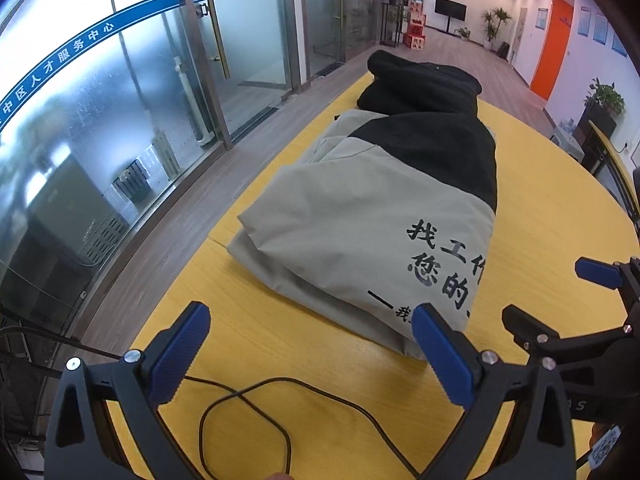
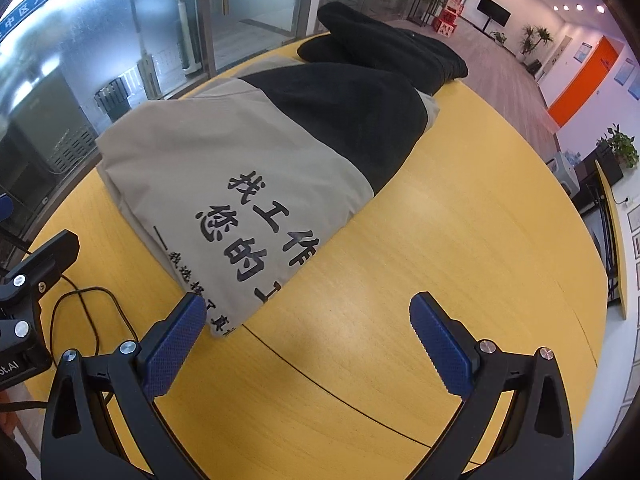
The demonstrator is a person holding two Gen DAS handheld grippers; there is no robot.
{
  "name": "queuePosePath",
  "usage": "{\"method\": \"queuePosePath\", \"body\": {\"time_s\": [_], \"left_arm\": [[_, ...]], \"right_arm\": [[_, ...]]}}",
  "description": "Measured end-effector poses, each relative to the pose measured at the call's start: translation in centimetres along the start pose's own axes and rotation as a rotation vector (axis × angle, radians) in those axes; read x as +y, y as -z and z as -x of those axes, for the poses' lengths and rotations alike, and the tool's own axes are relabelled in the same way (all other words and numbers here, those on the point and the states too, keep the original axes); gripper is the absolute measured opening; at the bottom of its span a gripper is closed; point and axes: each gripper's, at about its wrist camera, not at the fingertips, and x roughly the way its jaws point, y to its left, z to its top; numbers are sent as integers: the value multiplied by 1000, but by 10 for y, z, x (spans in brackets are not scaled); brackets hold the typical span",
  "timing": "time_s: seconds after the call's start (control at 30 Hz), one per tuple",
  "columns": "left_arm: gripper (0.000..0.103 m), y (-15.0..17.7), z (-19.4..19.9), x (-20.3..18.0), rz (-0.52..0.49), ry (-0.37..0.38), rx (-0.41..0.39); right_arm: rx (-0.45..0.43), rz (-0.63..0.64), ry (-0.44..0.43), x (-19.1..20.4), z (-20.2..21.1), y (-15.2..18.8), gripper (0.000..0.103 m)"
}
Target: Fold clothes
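Two grippers here and we've got both of them spread wide with nothing between the blue pads: our left gripper [image 1: 310, 334] hangs over the near edge of the round yellow wood-grain tabletop [image 1: 552, 216], and our right gripper [image 2: 308, 322] hangs over bare tabletop [image 2: 460, 220] a bit to the side. Sitting on the tabletop just ahead of us is the folded grey-beige and black jacket with black printed characters [image 1: 360, 216], folded into a long bundle that runs away from us, grey end nearest, black fleece part [image 1: 424, 80] at the far end. From the right wrist view the jacket [image 2: 224, 152] has its near corner just beside our left-hand pad [image 2: 172, 344], though we can't tell if they actually touch. A thin black cable [image 1: 248, 412] loops loosely on the tabletop under our left gripper. Frosted glass partitions with a blue band [image 1: 80, 92] run along the left side of the room.
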Motion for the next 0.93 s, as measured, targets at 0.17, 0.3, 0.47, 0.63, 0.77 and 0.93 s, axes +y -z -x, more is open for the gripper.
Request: {"method": "queuePosePath", "body": {"time_s": [0.17, 0.3, 0.47, 0.63, 0.77, 0.93], "left_arm": [[103, -3, -10, -5, -26, 9, 7], [103, -4, -13, -5, -14, 15, 15], [103, -4, -15, -6, -14, 5, 12], [103, -1, -21, -8, -17, 0, 22], [103, 0, -23, -9, -10, 3, 18], [103, 0, -25, -10, -9, -15, 12]], "right_arm": [[9, 3, 11, 0, -10, -6, 102], [10, 15, 15, 0, -12, -8, 102], [11, 23, 18, -2, -14, -9, 102], [13, 43, 29, -1, -17, -9, 102], [18, 37, 13, -2, -19, -9, 102], [20, 46, 5, -2, -23, -10, 102]]}}
